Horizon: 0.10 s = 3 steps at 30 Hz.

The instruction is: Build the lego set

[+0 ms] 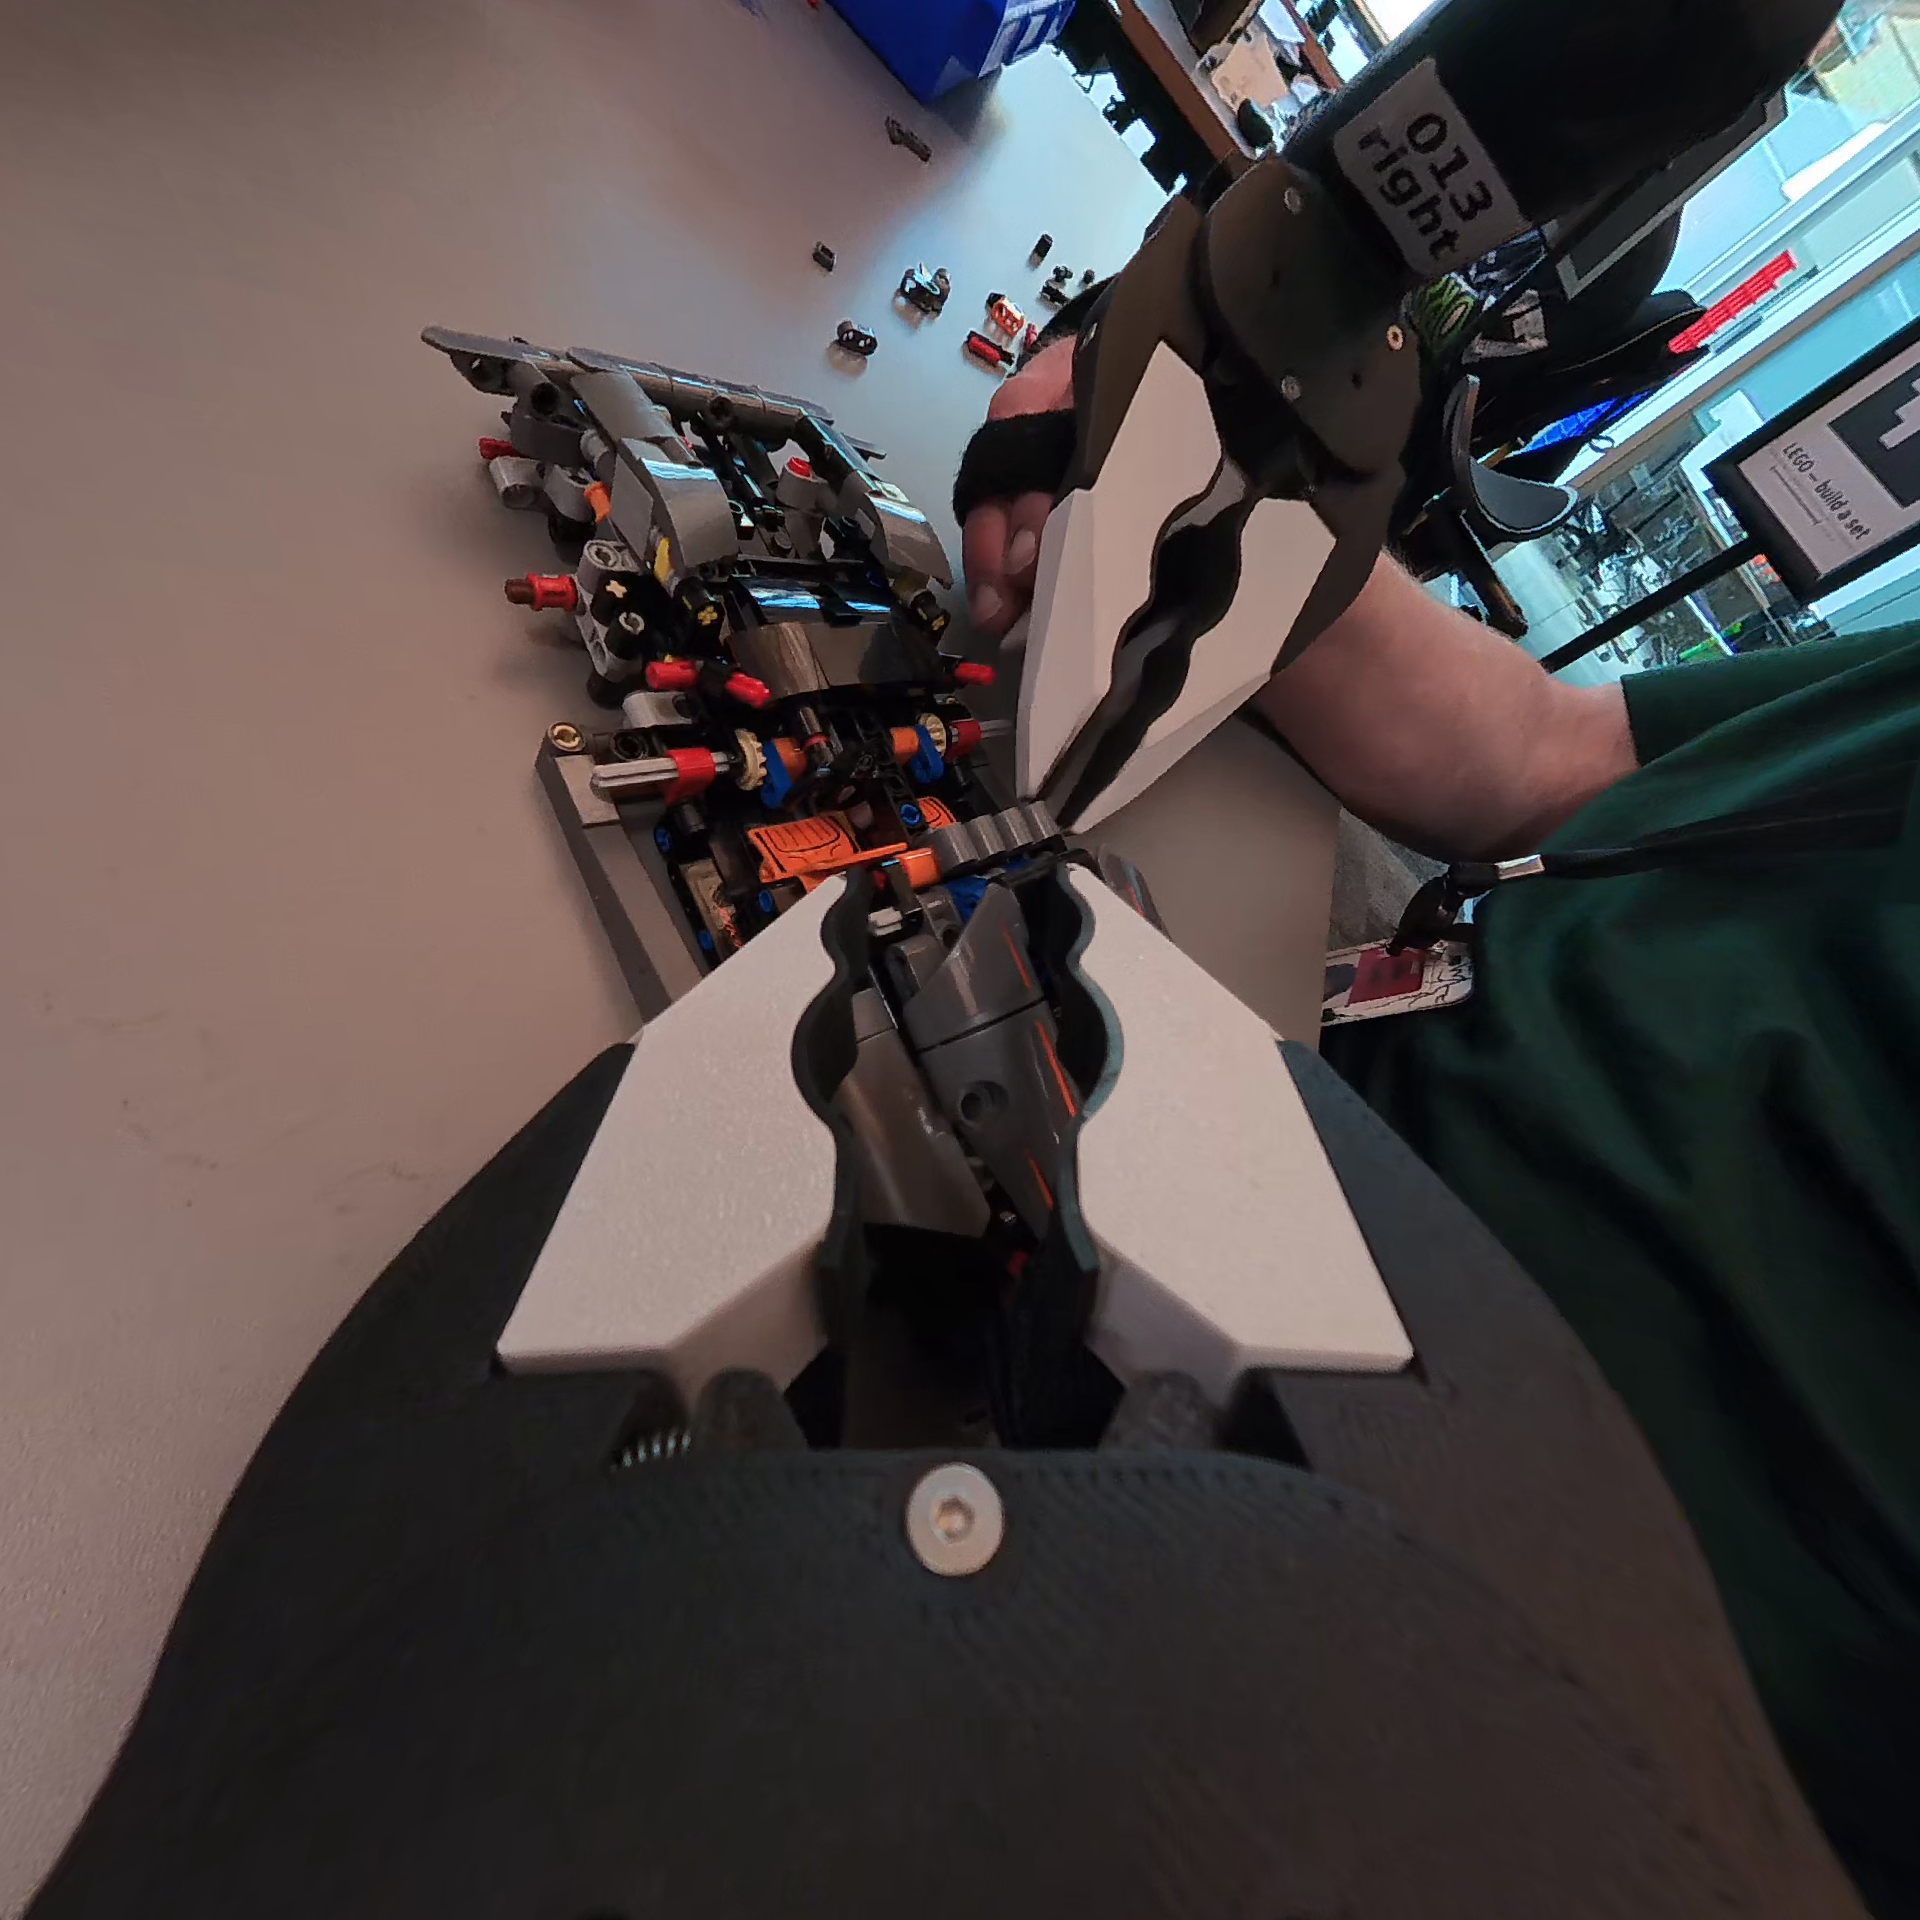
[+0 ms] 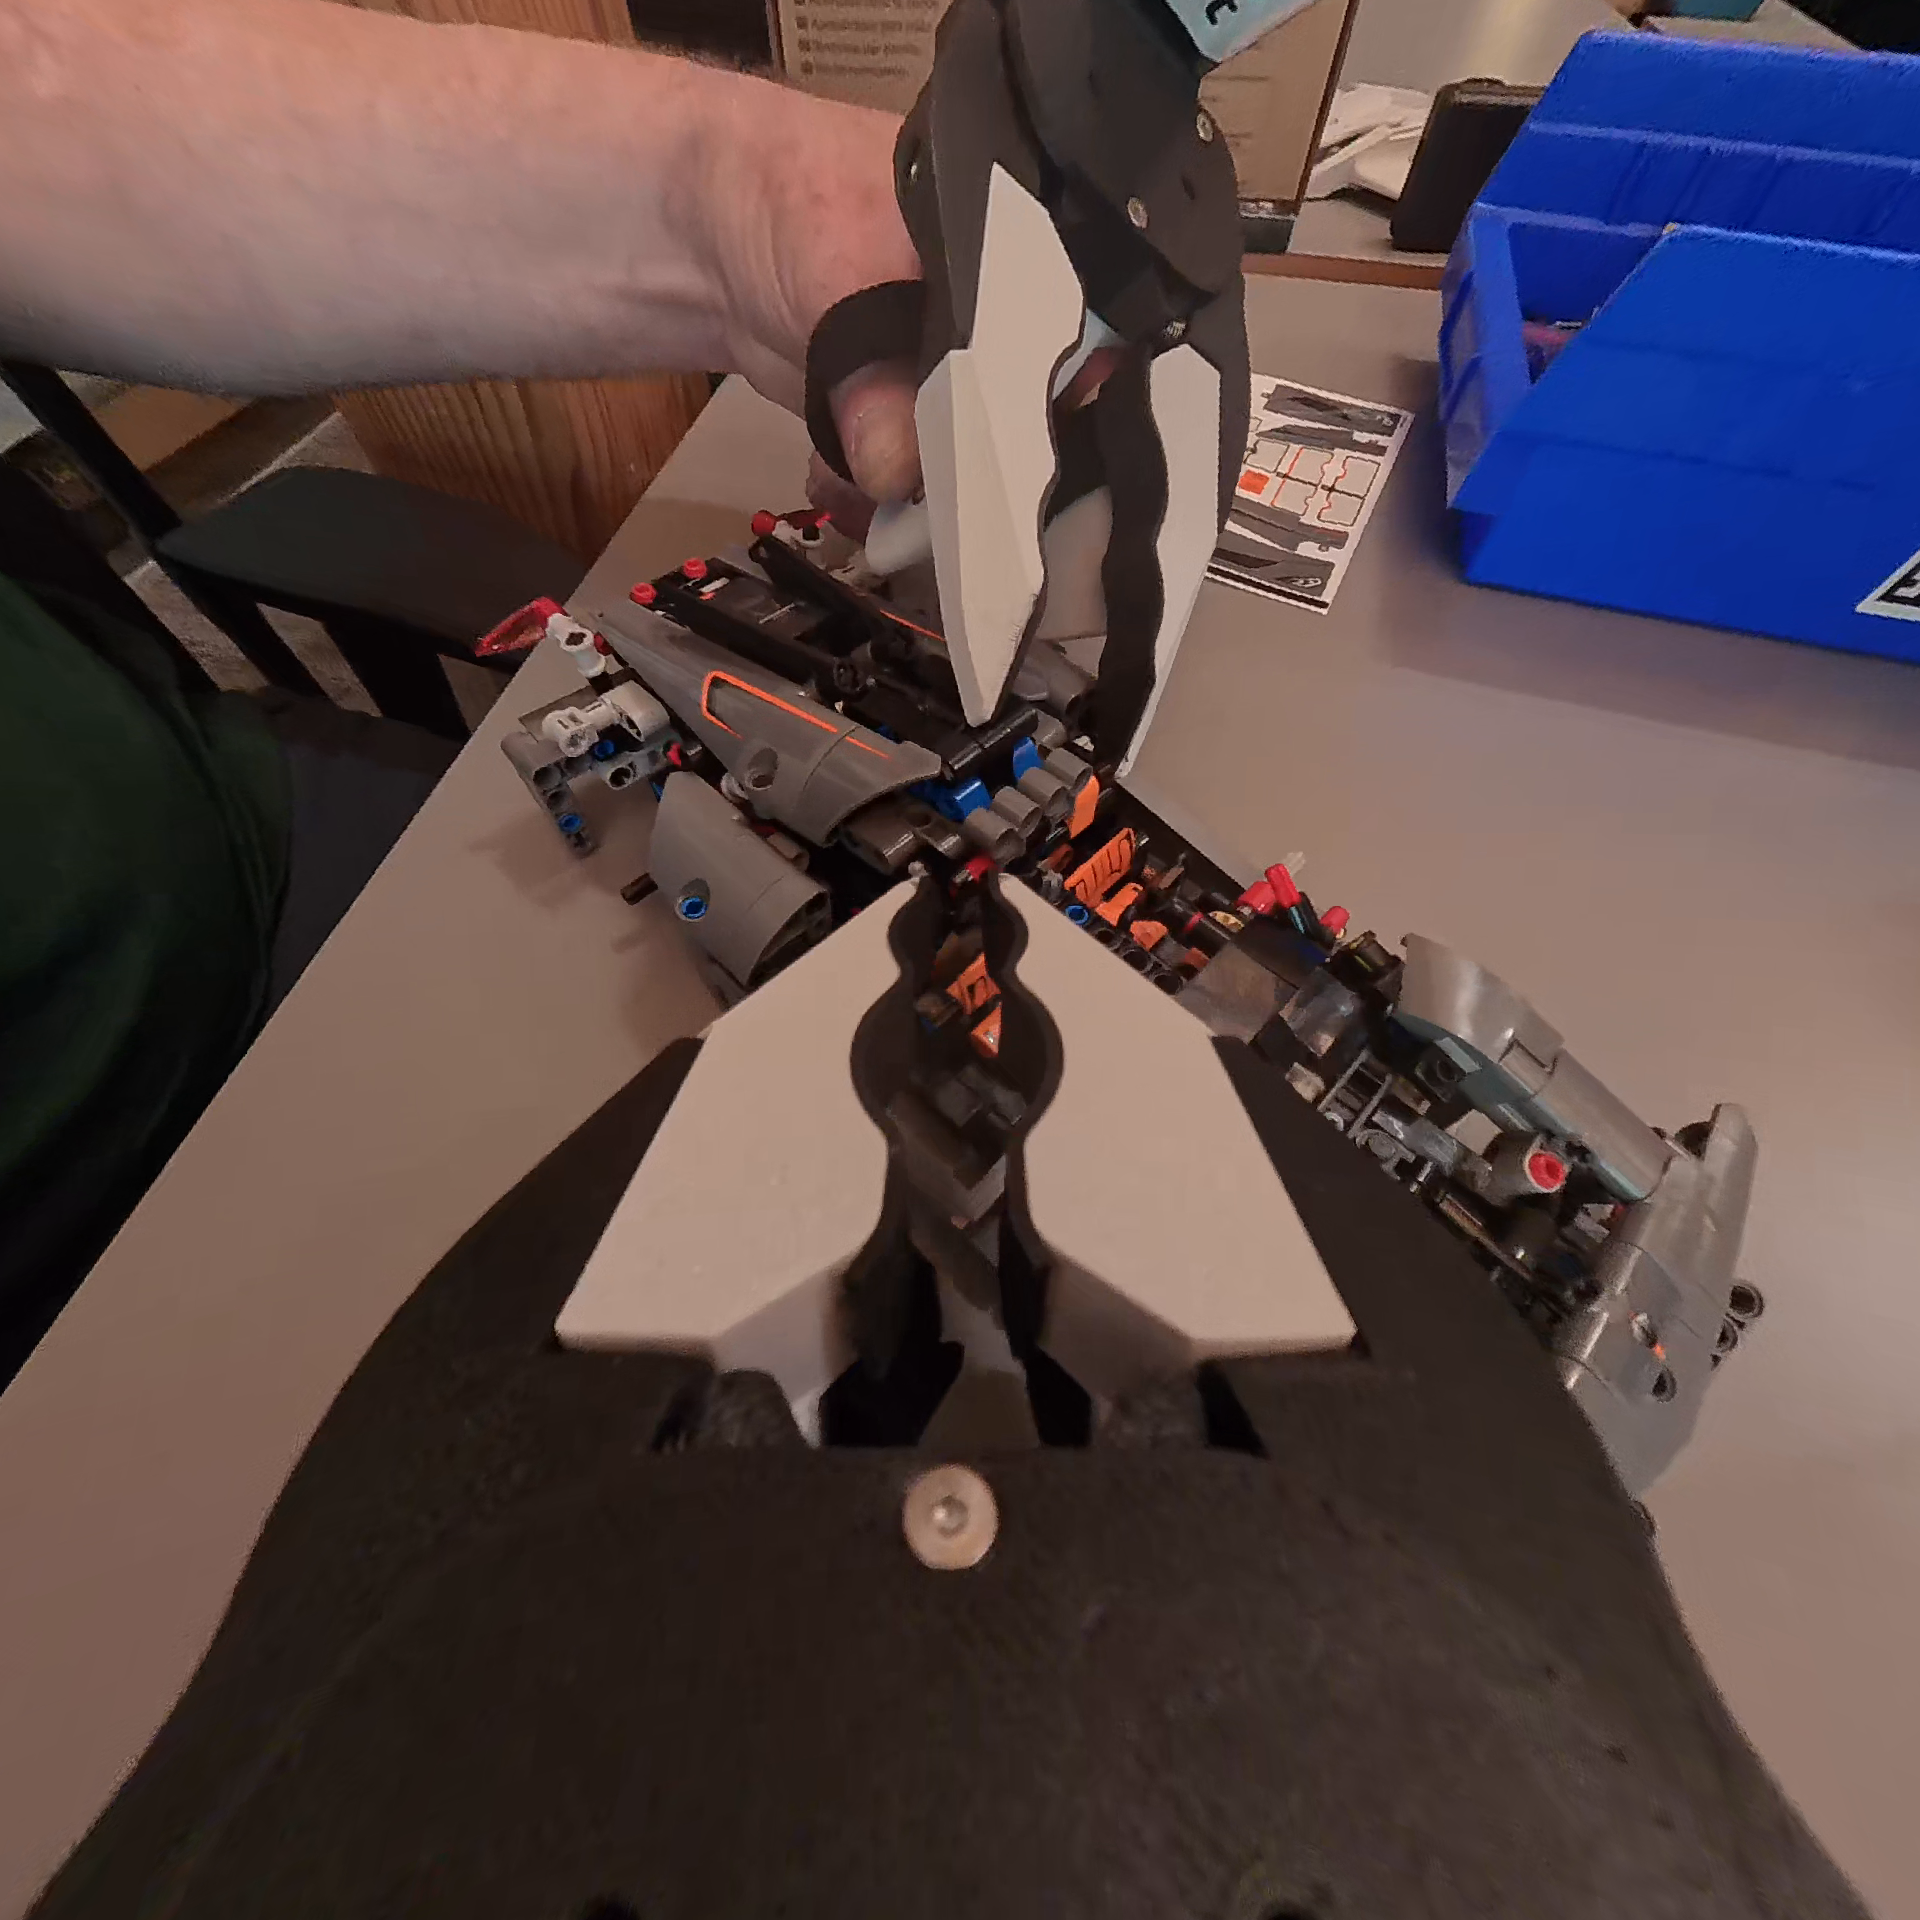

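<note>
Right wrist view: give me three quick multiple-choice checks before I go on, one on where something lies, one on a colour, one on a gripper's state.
1. Where is the sticker sheet?
A on the table beside the blue bin
B inside the bin
C on the floor

2. What colour is the stripe on the long grey panel?
A green
B orange
C yellow

3. How is the right gripper?
A wide open, high above the table
B closed to a narrow tip at the middle of the lego car
C clamped on the sticker sheet

Answers:
1 A, the sheet lies flat on the tabletop left of the bin.
2 B, an orange line runs along the panel.
3 B, its fingertips nearly meet at the car's middle.
</note>
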Available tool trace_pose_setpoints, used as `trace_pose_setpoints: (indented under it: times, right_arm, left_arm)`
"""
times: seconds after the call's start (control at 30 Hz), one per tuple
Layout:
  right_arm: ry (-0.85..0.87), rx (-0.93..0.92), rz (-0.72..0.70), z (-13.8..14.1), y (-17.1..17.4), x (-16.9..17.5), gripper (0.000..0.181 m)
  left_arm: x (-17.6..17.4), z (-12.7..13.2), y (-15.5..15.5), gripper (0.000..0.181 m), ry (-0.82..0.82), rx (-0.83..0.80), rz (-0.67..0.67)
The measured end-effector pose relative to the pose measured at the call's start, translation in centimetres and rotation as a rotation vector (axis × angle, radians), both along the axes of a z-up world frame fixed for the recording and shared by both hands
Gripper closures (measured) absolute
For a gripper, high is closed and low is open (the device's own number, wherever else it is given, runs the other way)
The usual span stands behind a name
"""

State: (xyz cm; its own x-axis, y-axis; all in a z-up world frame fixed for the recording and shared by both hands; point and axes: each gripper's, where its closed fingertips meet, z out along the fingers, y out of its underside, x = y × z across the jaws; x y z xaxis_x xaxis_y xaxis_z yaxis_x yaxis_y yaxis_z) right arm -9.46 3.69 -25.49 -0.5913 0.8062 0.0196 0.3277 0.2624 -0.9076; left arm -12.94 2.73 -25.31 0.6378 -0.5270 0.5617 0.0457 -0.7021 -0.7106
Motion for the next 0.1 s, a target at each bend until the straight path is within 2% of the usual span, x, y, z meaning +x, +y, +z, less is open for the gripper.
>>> trace_pose_setpoints:
  times: [0.03, 0.1]
  right_arm:
    - [-0.002, 0.002, -0.001, -0.11, 0.0, -0.03, 0.175]
    - [0.0, -0.004, -0.004, -0.13, 0.03, -0.04, 0.174]
  left_arm:
    - [-0.01, 0.0, 0.03, 0.149, -0.001, 0.002, 0.001]
    - [-0.19, -0.06, 0.16, 0.145, 0.012, 0.007, 0.014]
